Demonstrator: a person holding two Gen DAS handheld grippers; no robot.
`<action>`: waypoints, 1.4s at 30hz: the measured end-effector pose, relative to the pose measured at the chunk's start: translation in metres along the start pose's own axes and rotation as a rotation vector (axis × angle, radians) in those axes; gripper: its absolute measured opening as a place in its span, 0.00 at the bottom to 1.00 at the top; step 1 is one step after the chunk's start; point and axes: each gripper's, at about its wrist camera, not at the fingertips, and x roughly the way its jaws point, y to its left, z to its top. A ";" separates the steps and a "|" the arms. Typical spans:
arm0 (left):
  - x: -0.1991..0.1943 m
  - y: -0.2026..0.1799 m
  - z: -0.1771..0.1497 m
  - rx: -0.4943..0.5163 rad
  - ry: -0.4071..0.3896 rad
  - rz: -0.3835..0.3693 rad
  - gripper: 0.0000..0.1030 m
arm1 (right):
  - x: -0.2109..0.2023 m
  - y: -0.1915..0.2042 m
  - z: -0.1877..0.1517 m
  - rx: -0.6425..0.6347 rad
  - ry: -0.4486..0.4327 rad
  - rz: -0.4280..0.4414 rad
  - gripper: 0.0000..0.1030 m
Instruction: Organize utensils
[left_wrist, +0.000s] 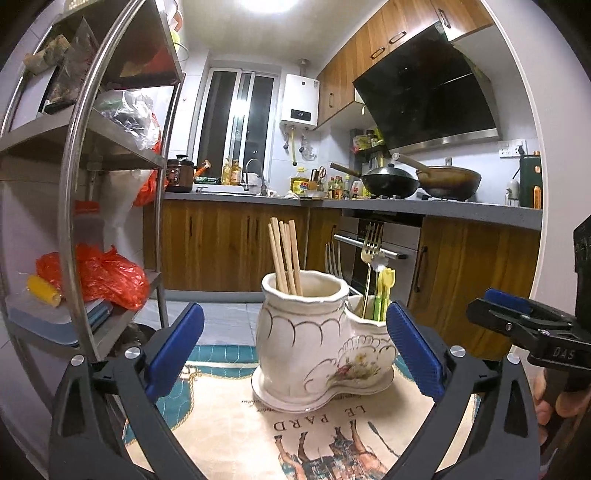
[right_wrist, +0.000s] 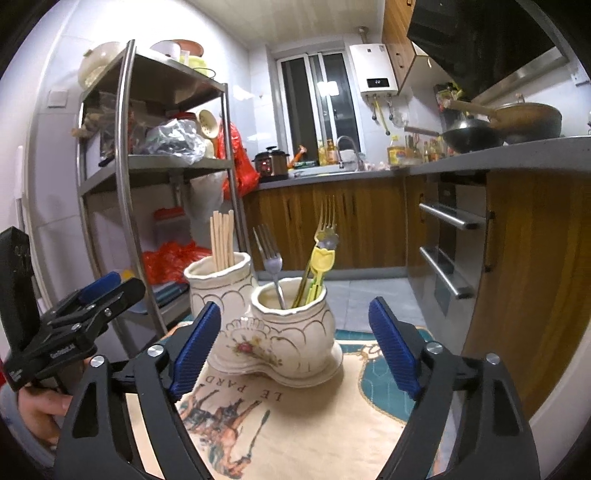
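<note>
Bright ceiling glare, strong fisheye edge distortion

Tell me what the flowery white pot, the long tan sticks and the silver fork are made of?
The pot looks like glazed ceramic: shiny cream surface, gold lines, painted flowers. The sticks are chopsticks, likely wood or bamboo: pale tan and matte. The fork looks like metal, probably steel, since it is silvery and glints.

Bare cloth (right_wrist: 295, 424) at lower centre gives free approach; ceramic holder (right_wrist: 273, 332) w/ upright chopsticks (right_wrist: 221, 240) & forks (right_wrist: 271, 254) blocks centre; rack (right_wrist: 125, 166) crowds left.
</note>
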 end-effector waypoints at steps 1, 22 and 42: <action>-0.001 0.000 -0.001 0.000 0.002 0.002 0.95 | -0.001 0.000 -0.001 -0.002 -0.002 -0.002 0.85; -0.008 -0.008 0.001 0.015 0.005 0.017 0.95 | -0.009 0.007 -0.001 -0.041 -0.021 0.011 0.91; -0.009 -0.010 0.002 0.029 0.011 0.012 0.95 | -0.009 0.008 -0.001 -0.043 -0.019 0.016 0.92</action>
